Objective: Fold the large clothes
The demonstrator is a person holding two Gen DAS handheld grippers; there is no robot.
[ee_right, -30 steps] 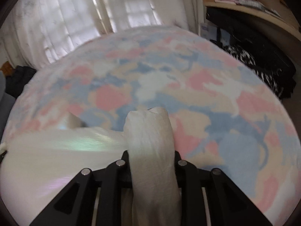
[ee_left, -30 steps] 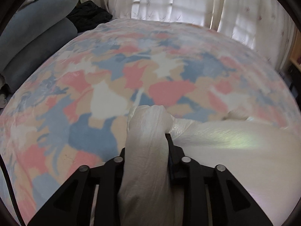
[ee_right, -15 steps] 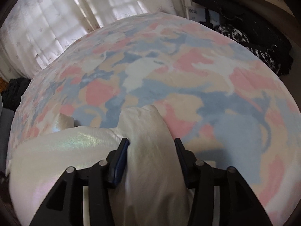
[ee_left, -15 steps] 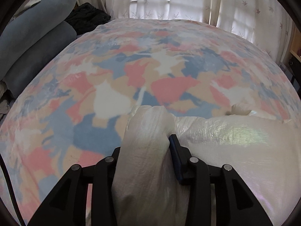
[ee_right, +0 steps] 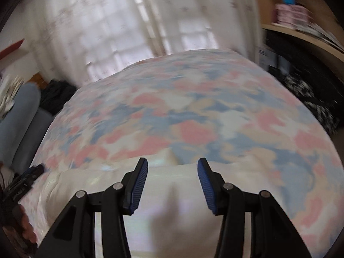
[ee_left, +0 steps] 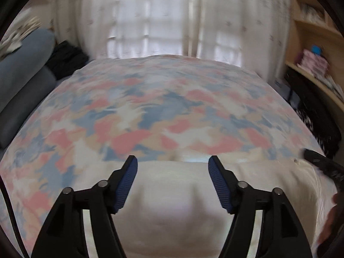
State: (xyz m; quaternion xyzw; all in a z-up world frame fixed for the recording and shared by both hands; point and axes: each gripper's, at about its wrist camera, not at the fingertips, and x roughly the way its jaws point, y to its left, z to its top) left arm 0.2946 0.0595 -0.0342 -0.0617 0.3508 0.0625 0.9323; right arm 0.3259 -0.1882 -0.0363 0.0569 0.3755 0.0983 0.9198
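A white shiny garment [ee_left: 172, 204] lies on the bed's patterned cover [ee_left: 163, 107], near its front edge. My left gripper [ee_left: 173, 164] is open and empty above the garment. My right gripper [ee_right: 172, 165] is open and empty above the same garment [ee_right: 172, 210], seen over the cover [ee_right: 193, 116]. The right gripper's black tip [ee_left: 322, 165] shows at the right edge of the left wrist view. The left gripper's black body [ee_right: 21, 185] and a hand show at the left edge of the right wrist view. Both views are blurred.
Grey-blue pillows [ee_left: 23, 71] and a dark bundle [ee_left: 64, 58] lie at the bed's far left. White curtains [ee_left: 172, 17] hang behind the bed. Wooden shelves [ee_left: 318, 64] with boxes and dark clothing [ee_left: 316, 120] stand on the right.
Both grippers have opened and let go of the white garment. The garment has dropped flat on the bed. Both grippers have lifted and tilted up.
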